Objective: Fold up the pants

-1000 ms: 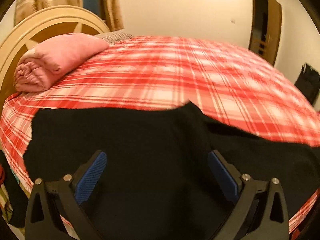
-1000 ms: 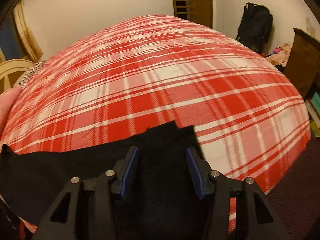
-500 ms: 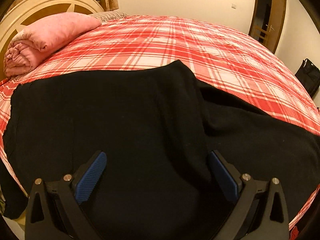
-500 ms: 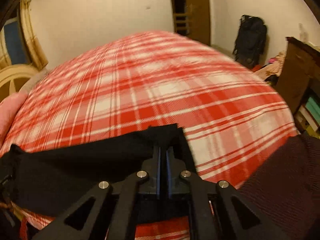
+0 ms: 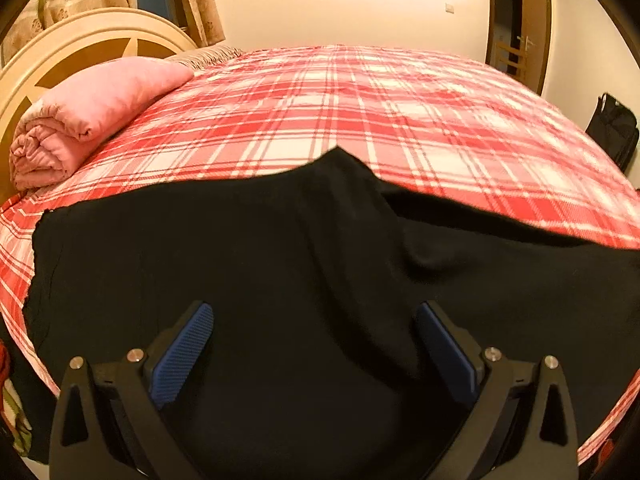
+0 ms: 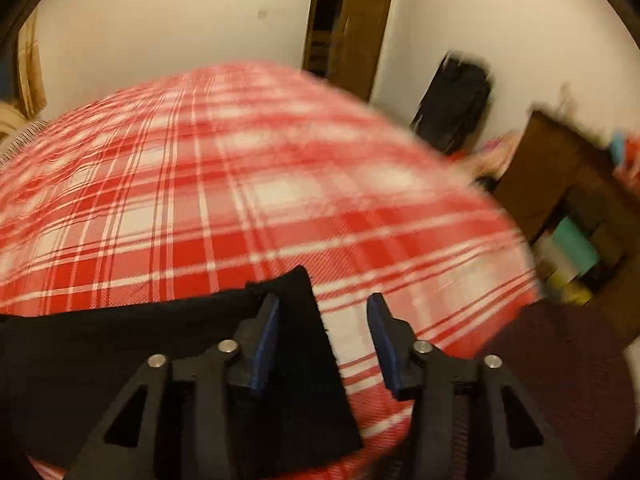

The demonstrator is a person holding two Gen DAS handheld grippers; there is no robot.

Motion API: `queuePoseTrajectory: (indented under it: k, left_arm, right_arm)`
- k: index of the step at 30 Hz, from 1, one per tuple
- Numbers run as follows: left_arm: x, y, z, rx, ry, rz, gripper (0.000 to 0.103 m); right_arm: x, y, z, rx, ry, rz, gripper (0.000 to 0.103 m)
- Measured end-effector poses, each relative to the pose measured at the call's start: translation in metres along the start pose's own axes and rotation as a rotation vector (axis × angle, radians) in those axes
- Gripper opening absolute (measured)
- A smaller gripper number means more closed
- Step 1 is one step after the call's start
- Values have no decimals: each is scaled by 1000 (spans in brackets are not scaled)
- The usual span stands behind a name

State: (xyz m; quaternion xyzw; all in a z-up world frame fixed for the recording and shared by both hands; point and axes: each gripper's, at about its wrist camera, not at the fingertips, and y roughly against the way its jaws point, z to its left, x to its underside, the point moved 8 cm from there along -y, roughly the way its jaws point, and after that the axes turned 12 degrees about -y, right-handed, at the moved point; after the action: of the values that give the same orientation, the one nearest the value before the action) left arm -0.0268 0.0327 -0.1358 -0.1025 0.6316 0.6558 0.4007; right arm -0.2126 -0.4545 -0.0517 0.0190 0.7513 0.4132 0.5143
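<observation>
Two hand-held grippers frame the black pants (image 5: 248, 280) lying along the near edge of the bed (image 5: 360, 120). Half a second earlier the right hand-held gripper (image 6: 322, 344) was pinched on the pant hem; its jaws have just been opening and now stand spread, the cloth corner lying loose by the left pad, so this end appears released. Left hand-held gripper (image 5: 314, 352) hovers spread above the seat, gripping nothing. Beyond the pants' far edge, plaid bedding offers open room; a pink rolled quilt (image 5: 92, 120) occupies the far left.
</observation>
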Motion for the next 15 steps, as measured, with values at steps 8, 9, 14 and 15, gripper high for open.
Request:
queuePoseTrajectory:
  k: [8,9,14,15]
  left_arm:
    - [-35,-2,-12,20,9,-46,103]
    - [-39,-4,-15,15,2,-47,103]
    - [-49,-35,-15,-17,-4,14,103]
    - [-49,-41,-12,-21,0,29,103]
  right_arm:
    - [27,2,81,-307,38,122,47]
    - [32,-6,78,-302,17,156,47]
    - [64,-40,36,-230,-113,281,48]
    - [63,-40,27,-185,-129,280,48]
